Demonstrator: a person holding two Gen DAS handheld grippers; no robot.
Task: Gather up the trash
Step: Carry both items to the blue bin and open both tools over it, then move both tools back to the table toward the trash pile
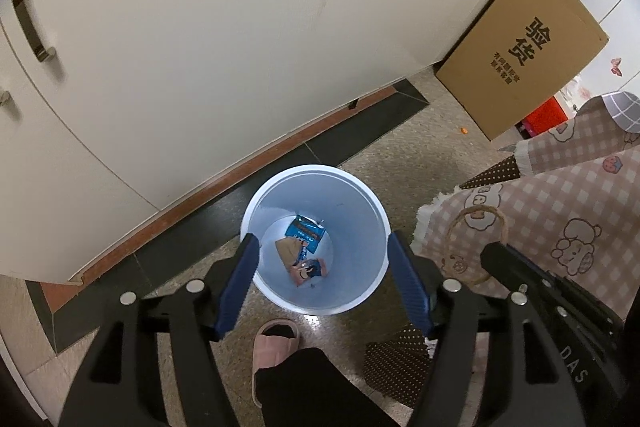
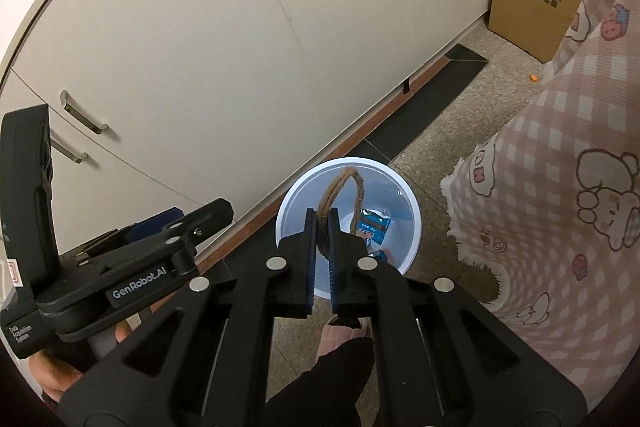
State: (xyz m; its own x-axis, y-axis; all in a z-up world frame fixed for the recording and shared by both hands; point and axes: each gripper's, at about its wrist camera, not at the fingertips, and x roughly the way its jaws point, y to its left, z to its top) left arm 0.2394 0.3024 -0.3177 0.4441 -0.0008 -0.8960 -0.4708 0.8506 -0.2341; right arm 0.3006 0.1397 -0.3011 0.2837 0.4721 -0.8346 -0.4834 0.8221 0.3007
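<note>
A pale blue trash bin (image 1: 360, 211) stands on the floor by the cabinets, with a blue wrapper (image 1: 306, 233), a brown scrap (image 1: 289, 250) and a pink wrapper (image 1: 310, 271) at its bottom. My left gripper (image 1: 320, 247) is open and empty above the bin, its blue fingers (image 1: 244, 275) either side of the rim. My right gripper (image 2: 322, 223) is shut on a brown rope loop (image 2: 344, 187) and holds it over the bin (image 2: 408, 223). The loop (image 1: 476, 223) and the right gripper also show at the right of the left wrist view.
White cabinet doors (image 1: 200, 47) run along the back. A cardboard box (image 1: 524, 47) stands at the right. A table with a pink checked cloth (image 2: 560, 207) hangs close on the right. My pink slipper (image 1: 276, 341) is just below the bin. The left gripper body (image 2: 120, 267) is at the left.
</note>
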